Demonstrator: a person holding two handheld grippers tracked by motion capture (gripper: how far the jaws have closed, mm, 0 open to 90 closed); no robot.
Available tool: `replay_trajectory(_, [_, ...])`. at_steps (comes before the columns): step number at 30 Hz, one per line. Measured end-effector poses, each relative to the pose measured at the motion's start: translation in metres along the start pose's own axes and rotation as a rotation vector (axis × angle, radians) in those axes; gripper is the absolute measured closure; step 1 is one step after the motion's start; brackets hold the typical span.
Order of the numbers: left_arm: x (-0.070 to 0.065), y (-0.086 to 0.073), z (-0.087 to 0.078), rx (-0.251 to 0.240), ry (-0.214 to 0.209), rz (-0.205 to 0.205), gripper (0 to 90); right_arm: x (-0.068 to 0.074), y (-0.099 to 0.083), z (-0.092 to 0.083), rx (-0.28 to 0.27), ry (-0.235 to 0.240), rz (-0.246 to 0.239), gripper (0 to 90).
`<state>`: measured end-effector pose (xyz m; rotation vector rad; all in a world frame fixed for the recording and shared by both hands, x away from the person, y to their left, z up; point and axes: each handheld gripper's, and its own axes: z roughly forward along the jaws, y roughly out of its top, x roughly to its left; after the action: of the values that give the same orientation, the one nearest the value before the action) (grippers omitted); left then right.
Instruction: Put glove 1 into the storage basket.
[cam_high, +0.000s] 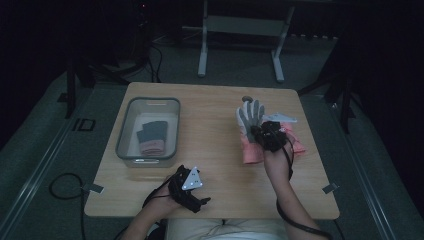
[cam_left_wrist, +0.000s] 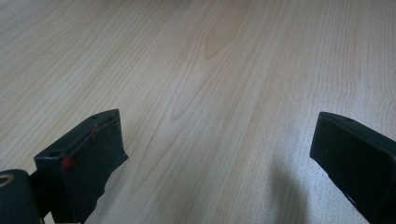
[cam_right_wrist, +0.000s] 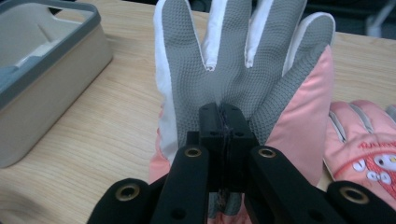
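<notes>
A grey-rimmed bin (cam_high: 131, 129) is sitting toward the left of the wooden table (cam_high: 210, 125), holding a dark grey and pink folded item (cam_high: 151, 138) (possibly another glove), while white table legs (cam_high: 202, 55) are standing behind.

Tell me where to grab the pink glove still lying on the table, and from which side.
Take the second pink glove by its cuff end, probably from above. It lies flat on the table, back side up, beside the glove already shut in the right gripper. A flat, limp glove offers little edge from the side; the cuff should bunch most readily.
</notes>
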<state>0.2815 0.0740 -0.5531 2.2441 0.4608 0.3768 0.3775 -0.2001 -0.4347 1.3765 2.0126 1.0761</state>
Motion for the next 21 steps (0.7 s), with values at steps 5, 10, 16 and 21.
replay_trajectory(5, [-0.001,0.001,0.000,0.001,-0.006,0.002,2.6,0.013,-0.023,0.010,0.019,-0.004,0.053,88.8])
replay_trajectory(10, [-0.004,0.002,0.002,0.008,-0.027,0.017,2.6,0.021,-0.036,0.032,0.057,-0.029,0.043,88.8])
replay_trajectory(16, [-0.004,0.000,0.005,0.019,-0.039,0.016,2.6,0.024,-0.038,0.058,0.083,-0.016,0.084,88.7])
replay_trajectory(21, [-0.004,0.001,0.003,0.014,-0.035,0.017,2.6,0.027,-0.038,0.079,0.122,0.006,0.124,88.4])
